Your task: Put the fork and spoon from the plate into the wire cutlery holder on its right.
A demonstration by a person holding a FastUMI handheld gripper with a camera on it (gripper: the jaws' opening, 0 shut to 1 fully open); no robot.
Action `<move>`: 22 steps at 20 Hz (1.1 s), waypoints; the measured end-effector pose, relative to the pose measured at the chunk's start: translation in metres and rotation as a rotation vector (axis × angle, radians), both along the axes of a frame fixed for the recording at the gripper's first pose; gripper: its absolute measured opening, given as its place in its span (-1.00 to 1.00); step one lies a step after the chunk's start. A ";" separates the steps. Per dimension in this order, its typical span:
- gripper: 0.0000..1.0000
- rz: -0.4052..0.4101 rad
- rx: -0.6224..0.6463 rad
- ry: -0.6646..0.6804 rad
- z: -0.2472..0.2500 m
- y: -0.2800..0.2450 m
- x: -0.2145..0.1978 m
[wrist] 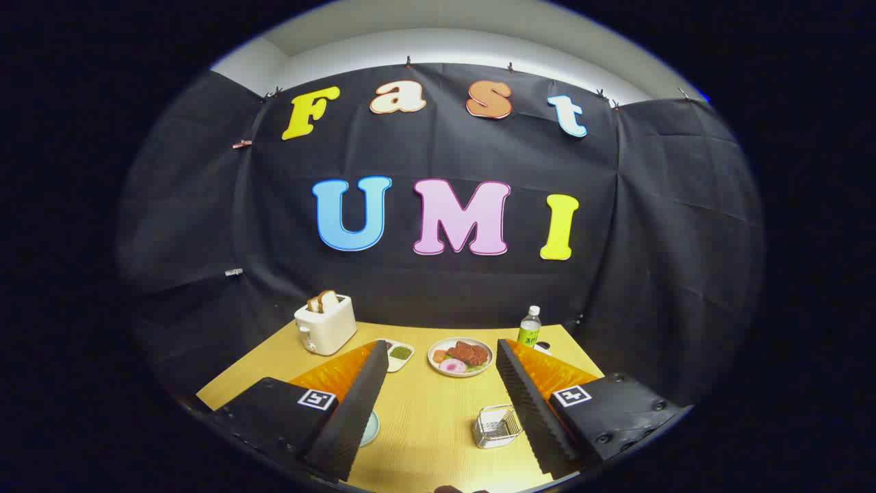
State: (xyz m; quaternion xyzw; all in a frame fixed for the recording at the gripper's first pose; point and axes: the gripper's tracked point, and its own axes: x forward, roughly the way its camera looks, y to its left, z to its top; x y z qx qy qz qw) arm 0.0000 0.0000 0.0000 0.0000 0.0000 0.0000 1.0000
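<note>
Gripper (441, 356) fingers spread wide above table (424, 411), gripping nothing; wire cutlery holder (496, 426) beside one finger; plate (370, 428) edge behind the other

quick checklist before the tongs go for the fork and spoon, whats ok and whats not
1. Tongs open, nothing between the fingers: ok.
2. Wire cutlery holder upright on the table, beside the right finger: ok.
3. Holder free to take cutlery: cannot tell, its inside is too small to read.
4. Plate in sight: not ok, just a pale rim peeks out from behind the left finger.
5. Fork and spoon located: cannot tell, hidden behind that finger.
6. Toaster, food plate and bottle stand well beyond the fingers: ok.
</note>
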 end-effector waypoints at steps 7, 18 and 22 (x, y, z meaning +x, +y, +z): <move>0.97 0.076 -0.011 0.041 -0.027 0.052 0.014; 0.96 0.099 -0.002 0.059 -0.043 0.090 0.031; 0.96 0.085 0.007 0.109 -0.056 0.095 0.036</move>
